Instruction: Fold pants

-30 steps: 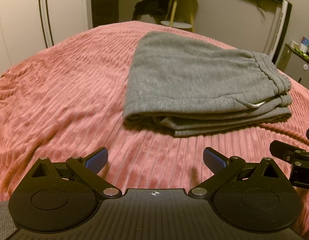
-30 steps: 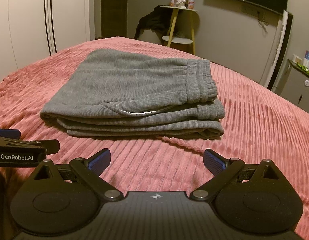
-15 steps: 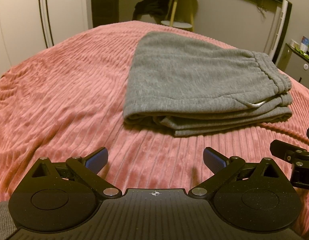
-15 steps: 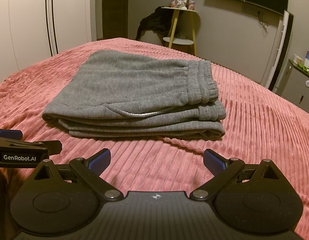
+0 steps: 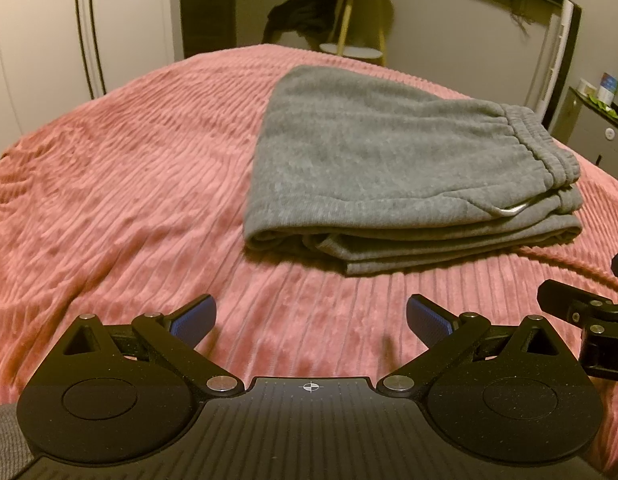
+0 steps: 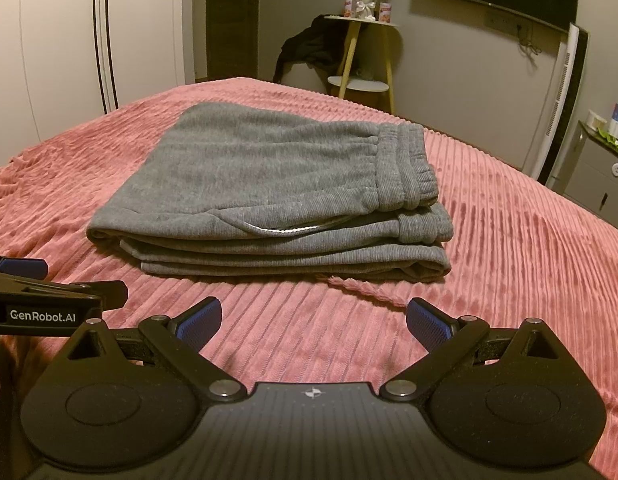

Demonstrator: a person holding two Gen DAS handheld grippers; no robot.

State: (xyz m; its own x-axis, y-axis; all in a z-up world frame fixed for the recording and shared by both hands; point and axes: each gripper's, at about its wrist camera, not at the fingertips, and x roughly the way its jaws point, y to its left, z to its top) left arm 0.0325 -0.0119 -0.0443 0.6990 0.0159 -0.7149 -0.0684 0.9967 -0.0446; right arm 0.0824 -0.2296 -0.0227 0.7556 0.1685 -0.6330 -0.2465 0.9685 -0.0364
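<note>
Grey sweatpants (image 5: 381,160) (image 6: 269,192) lie folded in a flat stack of several layers on a pink ribbed bedspread (image 5: 129,184), waistband to the right. My left gripper (image 5: 311,318) stands open over the bedspread, short of the stack's near left corner, holding nothing. My right gripper (image 6: 314,318) is open too, just in front of the stack's near edge, with bare bedspread (image 6: 509,248) between its blue pads. Each gripper shows at the edge of the other's view: the right one (image 5: 589,308) and the left one (image 6: 41,292).
A pink cord (image 6: 361,286) trails on the cover by the stack's near right corner. Past the bed stand a small wooden side table (image 6: 361,52) with dark clothing draped by it, white wardrobe doors (image 6: 69,48), a tall white appliance (image 6: 565,100) and a cabinet (image 6: 605,176).
The right wrist view has lifted and pulled back slightly, so the pants sit lower in its frame. The left gripper and the pants have not moved.
</note>
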